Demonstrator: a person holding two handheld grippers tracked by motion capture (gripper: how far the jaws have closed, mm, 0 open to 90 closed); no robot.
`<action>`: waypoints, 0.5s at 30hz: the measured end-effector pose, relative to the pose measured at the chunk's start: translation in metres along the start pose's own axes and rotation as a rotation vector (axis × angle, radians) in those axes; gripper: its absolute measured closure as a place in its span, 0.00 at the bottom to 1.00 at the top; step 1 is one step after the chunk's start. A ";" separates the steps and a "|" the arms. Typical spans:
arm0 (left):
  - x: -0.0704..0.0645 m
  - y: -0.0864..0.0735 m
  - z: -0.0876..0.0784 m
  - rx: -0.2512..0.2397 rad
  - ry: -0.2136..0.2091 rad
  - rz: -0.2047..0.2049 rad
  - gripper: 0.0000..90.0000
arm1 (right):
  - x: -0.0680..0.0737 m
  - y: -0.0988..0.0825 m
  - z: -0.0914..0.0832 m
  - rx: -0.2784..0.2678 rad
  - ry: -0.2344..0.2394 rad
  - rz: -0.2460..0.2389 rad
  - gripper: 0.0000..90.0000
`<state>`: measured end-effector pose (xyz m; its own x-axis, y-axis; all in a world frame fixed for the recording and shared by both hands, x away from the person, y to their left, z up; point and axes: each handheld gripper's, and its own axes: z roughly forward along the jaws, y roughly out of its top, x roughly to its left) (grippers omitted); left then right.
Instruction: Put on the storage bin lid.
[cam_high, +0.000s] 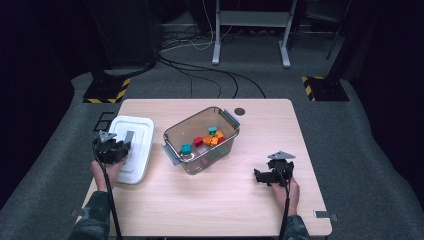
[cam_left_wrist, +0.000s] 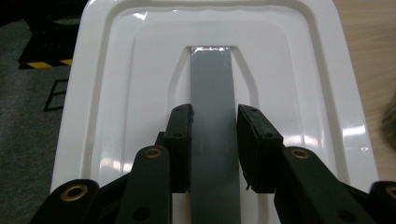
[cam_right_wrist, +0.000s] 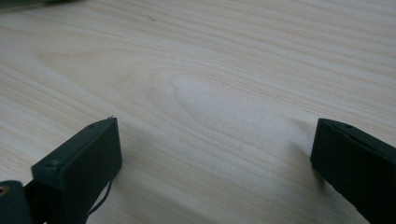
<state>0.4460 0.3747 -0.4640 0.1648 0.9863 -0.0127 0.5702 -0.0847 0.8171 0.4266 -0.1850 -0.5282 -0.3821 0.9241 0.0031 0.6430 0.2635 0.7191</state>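
Note:
A white box lid (cam_high: 137, 155) lies at the table's left edge, with a grey strip handle (cam_high: 129, 137) along its middle. My left gripper (cam_high: 121, 148) is shut on that handle. In the left gripper view the two black pads press the sides of the grey handle (cam_left_wrist: 211, 79), with the lid (cam_left_wrist: 116, 93) spread out beneath my left gripper (cam_left_wrist: 215, 116). Near the table's right front, my right gripper (cam_high: 260, 176) is held low over the wood. In the right gripper view my right gripper (cam_right_wrist: 215, 140) stands open, with bare tabletop between its jaws.
A clear plastic bin (cam_high: 172, 131) with grey side latches stands at the middle of the wooden table (cam_high: 215, 205). Inside it are several small blocks (cam_high: 212, 137) in orange, red and teal. A dark round hole (cam_high: 240, 111) lies near the table's far edge. Cables cross the floor behind.

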 end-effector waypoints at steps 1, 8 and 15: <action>0.000 0.002 -0.002 -0.007 -0.001 -0.001 0.74 | 0.000 0.000 0.000 0.000 0.000 0.000 0.01; -0.002 0.009 -0.010 -0.031 -0.001 0.014 0.74 | 0.000 0.000 0.000 0.000 0.000 -0.001 0.01; -0.004 0.017 -0.020 -0.047 -0.006 0.026 0.74 | 0.000 0.000 0.000 0.000 0.000 -0.001 0.01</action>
<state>0.4385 0.3719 -0.4384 0.1843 0.9829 0.0051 0.5269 -0.1032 0.8437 0.4267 -0.1850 -0.5281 -0.3826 0.9239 0.0023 0.6426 0.2643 0.7192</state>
